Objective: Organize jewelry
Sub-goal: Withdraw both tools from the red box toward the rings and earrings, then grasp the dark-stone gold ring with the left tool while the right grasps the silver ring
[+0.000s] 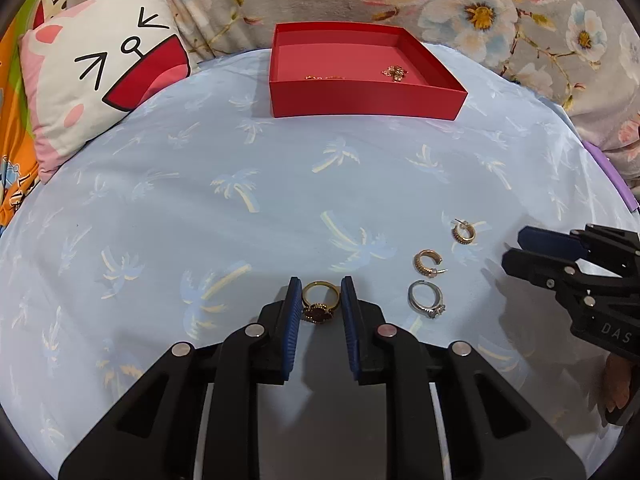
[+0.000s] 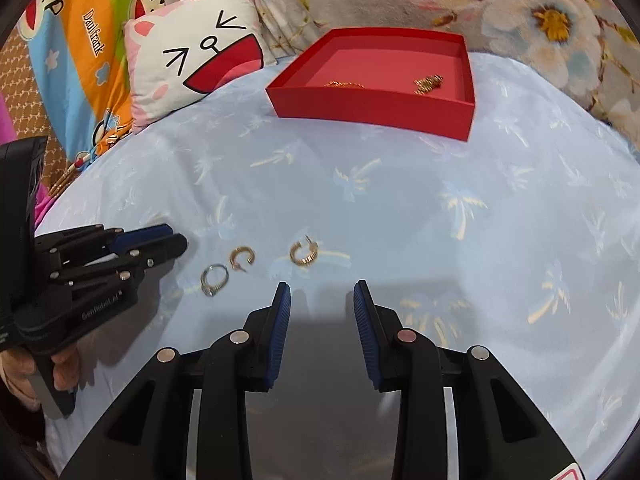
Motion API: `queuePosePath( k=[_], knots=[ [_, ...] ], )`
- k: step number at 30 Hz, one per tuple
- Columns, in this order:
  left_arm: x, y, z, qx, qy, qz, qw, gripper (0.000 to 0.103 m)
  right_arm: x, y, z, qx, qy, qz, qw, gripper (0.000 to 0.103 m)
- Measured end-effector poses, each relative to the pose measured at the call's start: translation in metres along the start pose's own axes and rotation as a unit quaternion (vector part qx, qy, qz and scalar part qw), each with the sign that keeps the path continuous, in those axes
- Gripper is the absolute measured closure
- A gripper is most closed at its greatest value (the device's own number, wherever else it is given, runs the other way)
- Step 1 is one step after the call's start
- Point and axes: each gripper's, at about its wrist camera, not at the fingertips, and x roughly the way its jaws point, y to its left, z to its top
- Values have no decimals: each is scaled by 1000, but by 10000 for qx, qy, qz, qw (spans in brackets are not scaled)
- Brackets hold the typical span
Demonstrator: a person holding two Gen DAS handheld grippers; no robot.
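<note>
The left gripper point(image 1: 320, 292) is clenching the gold ring point(image 1: 320, 300); the right gripper point(image 2: 322, 296) is hanging released, earrings point(image 2: 303, 252) lying just ahead-left.

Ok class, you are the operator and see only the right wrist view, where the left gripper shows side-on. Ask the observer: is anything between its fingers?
Observer: Yes. In the left wrist view a gold ring sits inside the left gripper.
Operator: Is it like the silver ring I can see?
Observer: No. It has a dark red stone ringed with small beads, and the stone faces the camera.
Operator: Is it gripped?
Observer: The fingers appear to touch both sides of its band, and it lies on the blue sheet.
</note>
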Motion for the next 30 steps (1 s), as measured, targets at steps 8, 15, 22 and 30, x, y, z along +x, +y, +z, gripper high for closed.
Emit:
queuePosePath(
  k=[8, 15, 22, 30],
  knots=[
    [0, 1, 1, -35, -4, -31, 10000, 84, 21, 9, 12, -138, 137, -37, 9998, 72],
    [1, 2, 1, -48, -17, -43, 10000, 84, 26, 13, 14, -211, 98, -140, 9996, 76],
    [1, 2, 1, -48, -29, -42, 10000, 84, 27, 14, 15, -226, 98, -151, 9996, 85],
    [1, 2, 1, -53, -34, -47, 10000, 84, 19, 10, 10, -100, 95, 61, 9999, 87]
  ],
)
